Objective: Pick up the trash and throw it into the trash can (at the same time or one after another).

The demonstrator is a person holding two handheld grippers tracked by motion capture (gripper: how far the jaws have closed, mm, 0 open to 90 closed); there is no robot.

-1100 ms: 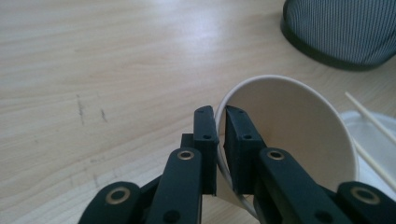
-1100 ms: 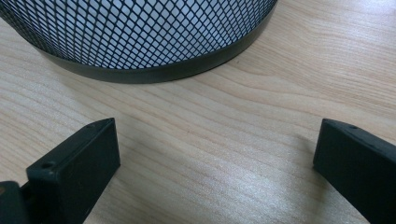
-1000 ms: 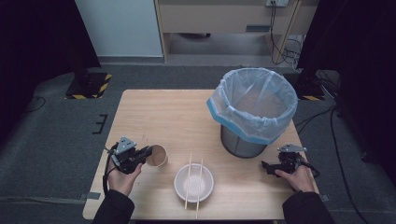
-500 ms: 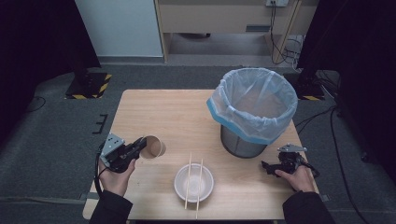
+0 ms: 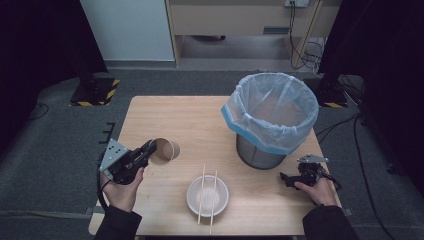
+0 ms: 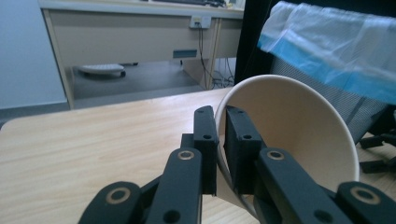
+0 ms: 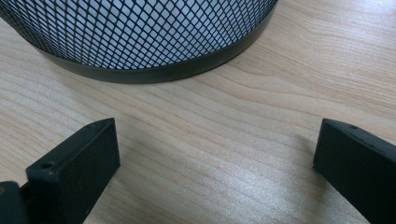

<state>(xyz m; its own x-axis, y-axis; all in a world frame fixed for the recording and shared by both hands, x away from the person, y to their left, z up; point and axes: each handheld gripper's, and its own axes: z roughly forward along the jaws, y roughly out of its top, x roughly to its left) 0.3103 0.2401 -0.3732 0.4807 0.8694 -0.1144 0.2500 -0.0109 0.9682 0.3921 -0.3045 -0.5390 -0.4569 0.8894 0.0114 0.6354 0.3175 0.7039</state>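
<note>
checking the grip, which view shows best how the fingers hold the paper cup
The left gripper view: the paper cup rim wall sits pinched between the fingers. The high view shows the cup tipped sideways, small. The right gripper view faces the bin base.

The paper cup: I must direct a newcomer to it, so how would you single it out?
Start at the mesh bin with its blue-edged liner, then look left across the wooden table. The paper cup hangs tipped sideways, its rim pinched by the left hand-held gripper. Unlike the white bowl carrying chopsticks, it is brown outside.
</note>
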